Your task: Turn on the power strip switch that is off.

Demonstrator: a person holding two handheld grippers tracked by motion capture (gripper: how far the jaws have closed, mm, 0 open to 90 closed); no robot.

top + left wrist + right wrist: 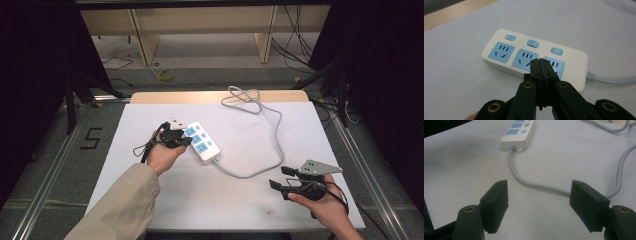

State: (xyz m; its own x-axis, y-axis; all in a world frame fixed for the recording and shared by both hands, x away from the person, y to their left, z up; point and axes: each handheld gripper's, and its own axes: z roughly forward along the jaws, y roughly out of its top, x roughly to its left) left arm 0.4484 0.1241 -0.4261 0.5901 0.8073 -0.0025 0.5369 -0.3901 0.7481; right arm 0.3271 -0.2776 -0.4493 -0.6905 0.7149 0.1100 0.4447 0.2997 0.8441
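We hold the left tool [540, 62], jaws together, over the power strip [534, 56]; the right tool [537, 202], jaws apart, hovers near the desk's [240, 200] near-right edge.

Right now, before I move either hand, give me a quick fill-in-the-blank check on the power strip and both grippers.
1. The left gripper has its jaws ____ above the power strip.
2. The power strip carries ____ blue sockets, each with a blue switch beside it.
3. The right gripper has its jaws ____, with the grey cable running across the table beyond them.
4. The table is covered in a ____ sheet.

Missing words: shut; three; open; white
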